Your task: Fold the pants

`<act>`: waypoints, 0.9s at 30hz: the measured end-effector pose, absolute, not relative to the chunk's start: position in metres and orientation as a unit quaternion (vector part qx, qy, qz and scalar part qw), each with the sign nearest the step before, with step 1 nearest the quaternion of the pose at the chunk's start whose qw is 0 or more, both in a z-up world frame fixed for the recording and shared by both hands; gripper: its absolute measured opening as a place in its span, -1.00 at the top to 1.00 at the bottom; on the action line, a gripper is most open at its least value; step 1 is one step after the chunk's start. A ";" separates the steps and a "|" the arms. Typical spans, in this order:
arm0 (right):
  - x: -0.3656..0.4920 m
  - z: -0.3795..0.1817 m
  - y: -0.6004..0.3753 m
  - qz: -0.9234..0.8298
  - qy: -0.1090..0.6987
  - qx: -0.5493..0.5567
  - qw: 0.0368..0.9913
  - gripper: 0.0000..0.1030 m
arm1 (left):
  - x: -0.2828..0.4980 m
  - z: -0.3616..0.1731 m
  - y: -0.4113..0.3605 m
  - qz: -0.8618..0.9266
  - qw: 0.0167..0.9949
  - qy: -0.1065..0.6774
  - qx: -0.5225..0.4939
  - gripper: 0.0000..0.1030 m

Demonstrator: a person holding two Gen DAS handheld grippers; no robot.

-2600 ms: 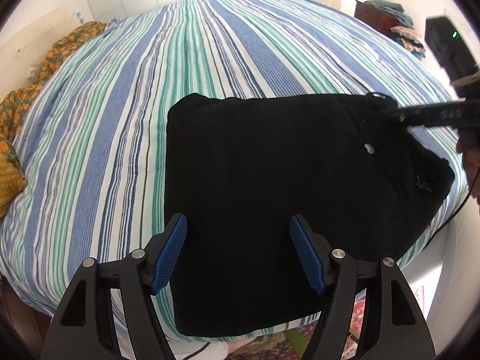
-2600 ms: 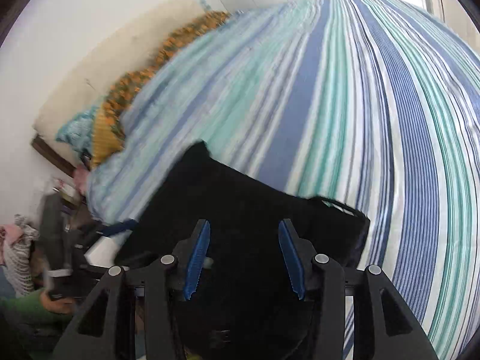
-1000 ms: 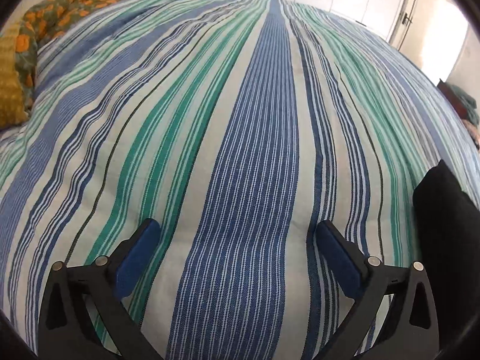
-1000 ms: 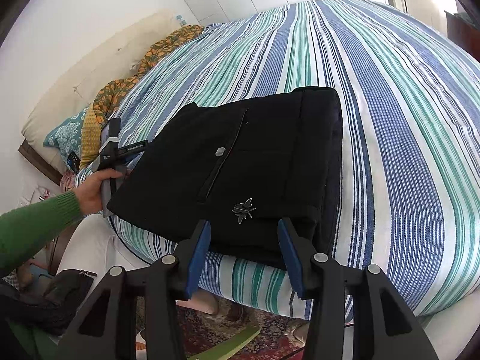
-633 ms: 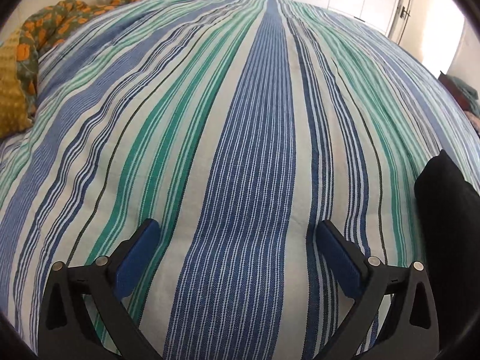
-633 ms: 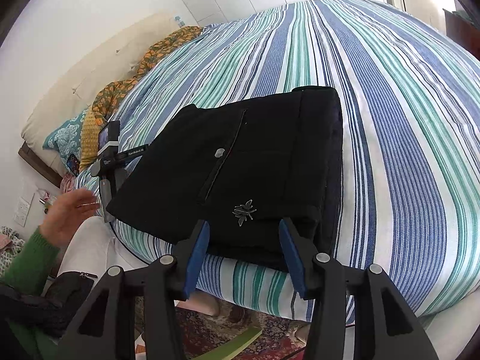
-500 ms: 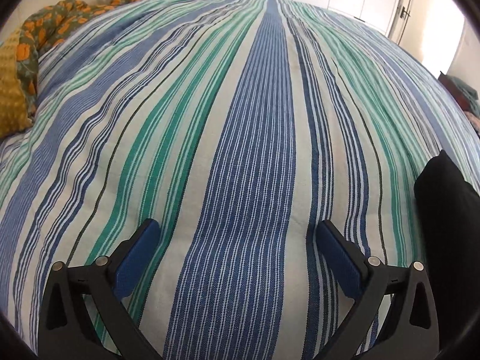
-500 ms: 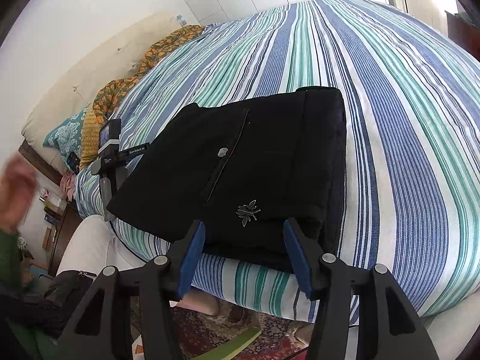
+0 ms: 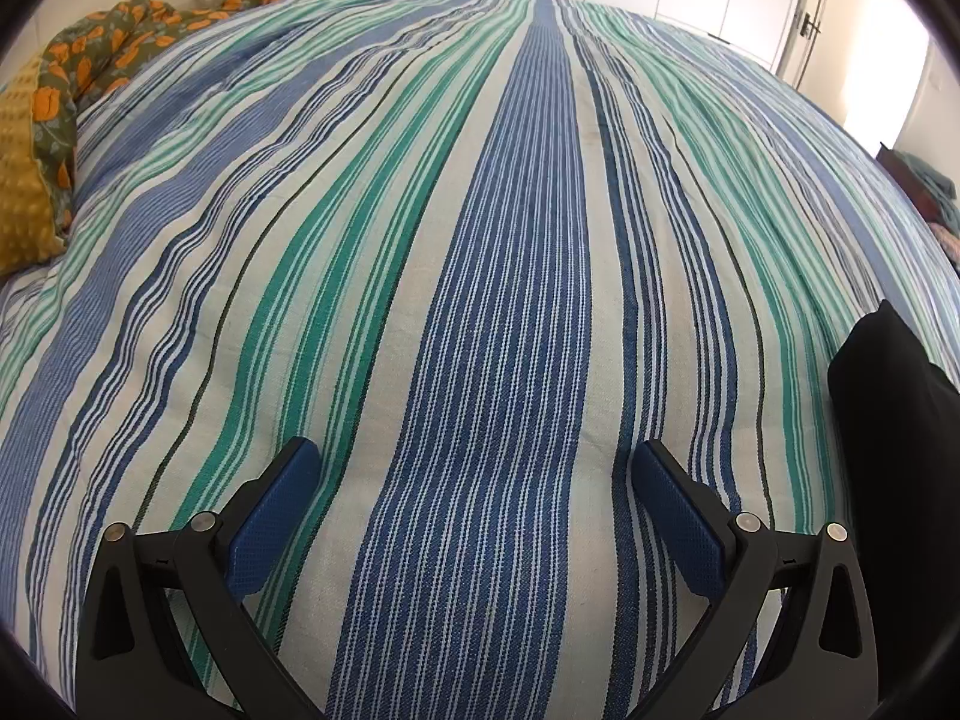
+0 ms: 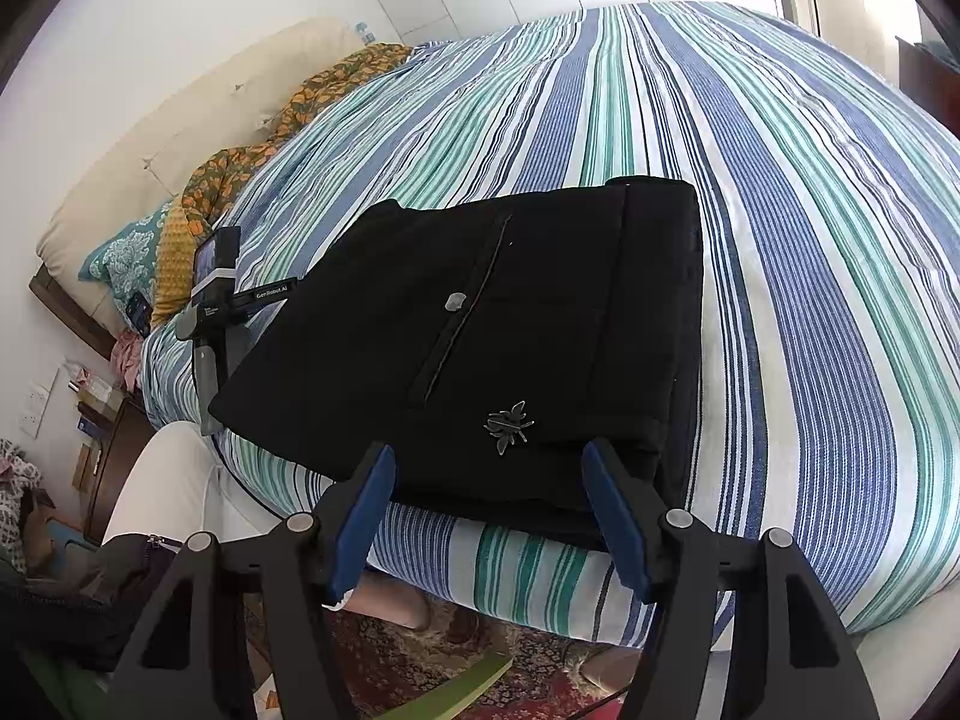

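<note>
The black pants [image 10: 510, 330] lie folded into a flat rectangle near the foot edge of the striped bed [image 10: 810, 240], with a small metal bug emblem on top. My right gripper [image 10: 487, 462] hovers just short of their near edge. Its jaws are opening and the blue pads [image 10: 612, 516] touch no cloth. My left gripper [image 9: 474, 462] stands wide open and empty, low over the bare striped cover [image 9: 480, 240]. Only a corner of the pants [image 9: 888, 396] shows at its right. In the right wrist view the left gripper's body [image 10: 216, 300] lies on the bed left of the pants, with no hand on it.
Orange-flowered bedding [image 10: 252, 162] and pillows [image 10: 120, 252] lie by the headboard. Below the bed edge are a person's white trouser leg [image 10: 162, 480], a bare foot [image 10: 390, 600], a black bag [image 10: 108, 576] and a patterned rug [image 10: 480, 660]. A nightstand [image 10: 114, 432] stands at the left.
The hand in a green sleeve let go of the left gripper and left the view. The right jaws have spread wider. The left wrist view has not shifted over the last second.
</note>
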State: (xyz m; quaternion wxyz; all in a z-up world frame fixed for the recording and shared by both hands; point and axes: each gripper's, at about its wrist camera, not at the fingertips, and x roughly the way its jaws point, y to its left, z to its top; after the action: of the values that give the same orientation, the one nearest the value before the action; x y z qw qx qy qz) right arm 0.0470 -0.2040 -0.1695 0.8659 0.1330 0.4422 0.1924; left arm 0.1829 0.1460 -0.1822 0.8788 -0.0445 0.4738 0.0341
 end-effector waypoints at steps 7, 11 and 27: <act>0.046 -0.169 -0.206 0.190 0.441 0.137 0.866 -0.27 | 0.183 -0.182 0.146 0.034 0.879 0.474 -0.045 -0.99; 0.046 -0.169 -0.207 0.192 0.440 0.141 0.866 -0.27 | 0.183 -0.182 0.146 0.034 0.879 0.474 -0.045 -0.99; 0.045 -0.169 -0.208 0.191 0.439 0.143 0.866 -0.27 | 0.183 -0.182 0.146 0.034 0.879 0.474 -0.045 -0.99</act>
State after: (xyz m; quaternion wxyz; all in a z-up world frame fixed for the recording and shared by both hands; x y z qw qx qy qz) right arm 0.0455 -0.2082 -0.1691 0.8660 0.1427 0.4394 0.1914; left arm 0.1832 0.1459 -0.1824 0.8788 -0.0446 0.4738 0.0340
